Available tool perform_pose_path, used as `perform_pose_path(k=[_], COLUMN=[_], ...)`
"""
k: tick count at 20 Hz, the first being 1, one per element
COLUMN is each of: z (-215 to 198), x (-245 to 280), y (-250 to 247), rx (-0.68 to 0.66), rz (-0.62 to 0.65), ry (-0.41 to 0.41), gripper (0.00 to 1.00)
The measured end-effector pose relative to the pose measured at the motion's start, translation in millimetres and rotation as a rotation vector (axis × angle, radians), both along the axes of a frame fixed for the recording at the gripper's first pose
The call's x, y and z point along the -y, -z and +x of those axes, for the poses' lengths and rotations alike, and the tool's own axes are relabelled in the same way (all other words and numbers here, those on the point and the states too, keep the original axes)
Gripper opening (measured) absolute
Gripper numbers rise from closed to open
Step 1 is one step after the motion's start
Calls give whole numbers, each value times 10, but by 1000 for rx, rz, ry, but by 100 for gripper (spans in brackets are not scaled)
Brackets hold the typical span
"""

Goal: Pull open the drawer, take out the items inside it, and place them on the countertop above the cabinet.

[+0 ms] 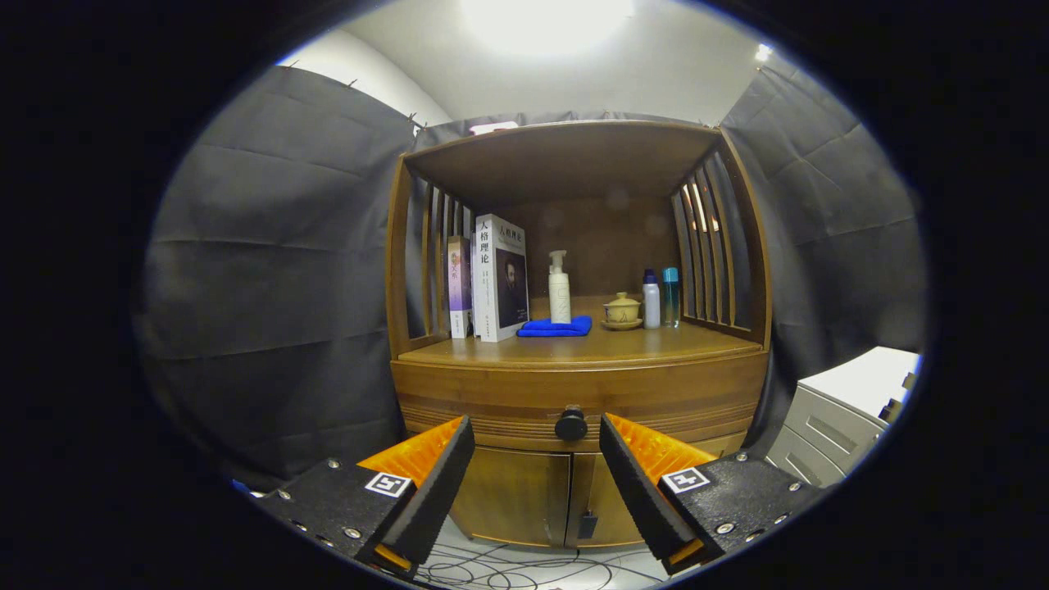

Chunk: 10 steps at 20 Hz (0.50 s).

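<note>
A wooden cabinet [574, 385] stands straight ahead, its drawer [492, 401] closed flush with the front. A round dark knob [571, 424] sits at the drawer's middle, beyond my fingertips and level with the gap between them. My gripper [537, 438] is open, a short way in front of the knob, with nothing between its fingers. The countertop [598, 344] above the drawer carries two upright books [492, 279], a white pump bottle [559, 288], a folded blue cloth [556, 327], a lidded tea cup on a saucer [622, 311], and two small bottles [660, 297]. The drawer's contents are hidden.
Two lower cabinet doors [541, 496] sit under the drawer. Slatted side walls and a roof enclose the countertop shelf. A white drawer unit [844, 410] stands to the right. Cables [524, 565] lie on the pale floor below.
</note>
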<state>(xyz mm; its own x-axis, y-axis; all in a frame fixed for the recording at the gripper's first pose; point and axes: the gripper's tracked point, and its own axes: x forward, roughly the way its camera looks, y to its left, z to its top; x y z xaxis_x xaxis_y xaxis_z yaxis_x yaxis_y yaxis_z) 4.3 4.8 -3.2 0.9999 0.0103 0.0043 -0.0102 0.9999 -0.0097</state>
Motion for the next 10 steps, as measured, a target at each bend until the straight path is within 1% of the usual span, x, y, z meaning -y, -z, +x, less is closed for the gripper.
perform_pose_path(k=[10], z=[-16], x=[3], y=[6], rx=[8], rz=[4], ry=[-3], gripper=[95])
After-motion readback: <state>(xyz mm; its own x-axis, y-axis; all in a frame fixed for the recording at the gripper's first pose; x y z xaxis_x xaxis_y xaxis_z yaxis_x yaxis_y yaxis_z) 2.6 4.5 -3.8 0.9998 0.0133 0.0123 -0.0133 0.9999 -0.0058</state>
